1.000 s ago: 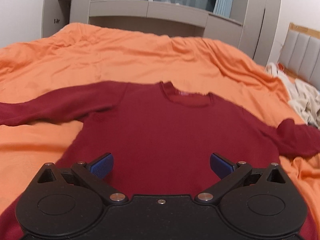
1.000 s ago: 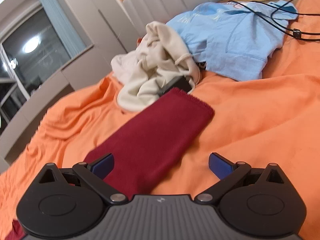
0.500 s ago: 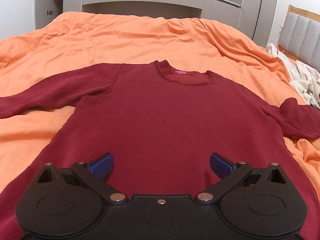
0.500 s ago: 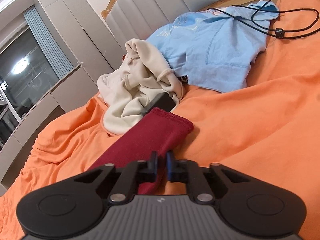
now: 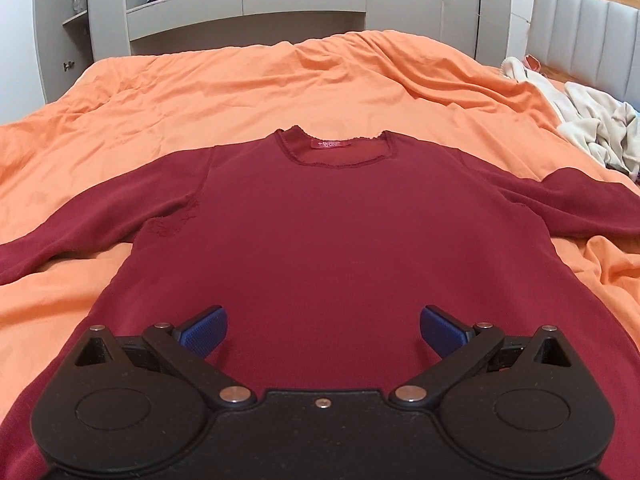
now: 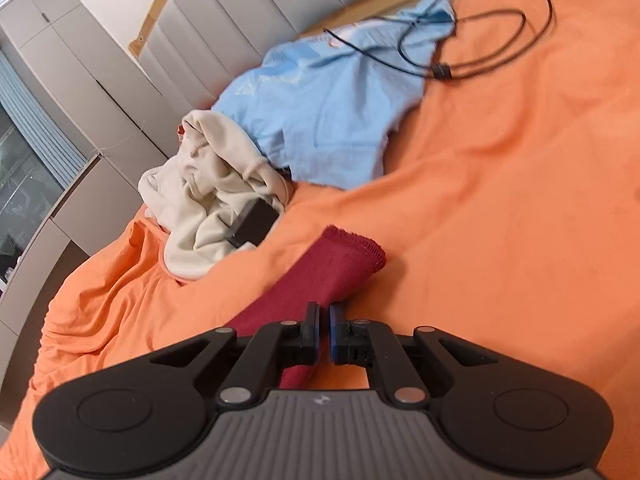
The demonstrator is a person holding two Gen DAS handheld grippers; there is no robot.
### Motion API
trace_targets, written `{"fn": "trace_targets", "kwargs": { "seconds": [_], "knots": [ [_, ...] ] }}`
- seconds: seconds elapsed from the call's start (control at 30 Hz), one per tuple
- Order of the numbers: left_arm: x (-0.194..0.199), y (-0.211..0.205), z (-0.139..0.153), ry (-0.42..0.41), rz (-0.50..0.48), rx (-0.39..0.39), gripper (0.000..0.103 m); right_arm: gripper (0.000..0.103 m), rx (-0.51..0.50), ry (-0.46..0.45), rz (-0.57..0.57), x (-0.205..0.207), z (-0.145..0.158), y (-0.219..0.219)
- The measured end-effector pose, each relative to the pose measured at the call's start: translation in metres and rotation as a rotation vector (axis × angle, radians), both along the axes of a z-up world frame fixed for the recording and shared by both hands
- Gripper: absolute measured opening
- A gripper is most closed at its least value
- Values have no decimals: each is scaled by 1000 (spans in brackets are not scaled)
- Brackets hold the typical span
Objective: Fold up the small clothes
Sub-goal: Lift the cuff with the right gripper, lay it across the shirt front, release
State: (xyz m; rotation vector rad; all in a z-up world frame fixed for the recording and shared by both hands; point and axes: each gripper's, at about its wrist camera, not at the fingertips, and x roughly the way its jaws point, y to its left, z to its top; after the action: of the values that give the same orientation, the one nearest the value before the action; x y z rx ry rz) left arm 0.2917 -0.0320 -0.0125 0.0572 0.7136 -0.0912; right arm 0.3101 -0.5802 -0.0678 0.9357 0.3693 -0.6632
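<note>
Dark red and spread flat, the long-sleeved top (image 5: 340,240) lies face up on the orange bedcover (image 5: 260,80) straight ahead of the left tongs (image 5: 322,330), its neckline and small pink label (image 5: 329,144) at the far end from them. The left tongs stand wide apart over the lower body of the top, their blue pads (image 5: 204,330) clear of the cloth on either side and gripping nothing. One sleeve runs out to the left of these tongs, the other to the right. The right tongs (image 6: 324,334) are drawn in narrow and pinch that right sleeve (image 6: 320,280) near its end, with the frayed cuff (image 6: 356,242) lying just beyond their tips on the bedcover. Farther ahead and to the left of the right tongs sits a crumpled cream garment (image 6: 208,200) with a dark flat object (image 6: 254,224) tucked against it; a light blue garment (image 6: 328,112) lies beyond that, against the padded headboard (image 6: 240,20), and a black cable (image 6: 472,52) loops across it and the bedcover to the right.
</note>
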Motion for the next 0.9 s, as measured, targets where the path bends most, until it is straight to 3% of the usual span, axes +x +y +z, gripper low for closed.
{"fn": "trace_targets", "kwargs": {
  "seconds": [0.1,0.2,0.33,0.5,0.7,0.9],
  "knots": [
    [1,3,0,12,2,-16,102,6,-56,-9,19,3,5,5],
    [0,6,2,11,7,-34,102,6,-211,-36,79,10,31,26],
    [1,11,10,-2,22,-63,102,5,-425,-87,190,23,72,70],
    [1,21,24,-45,48,-84,102,5,-583,-155,357,48,114,137],
    [-2,42,38,-86,120,-138,102,5,-659,-246,553,81,147,223],
    [-3,78,50,-116,252,-232,102,4,-685,-317,772,99,150,318]
  ]
}}
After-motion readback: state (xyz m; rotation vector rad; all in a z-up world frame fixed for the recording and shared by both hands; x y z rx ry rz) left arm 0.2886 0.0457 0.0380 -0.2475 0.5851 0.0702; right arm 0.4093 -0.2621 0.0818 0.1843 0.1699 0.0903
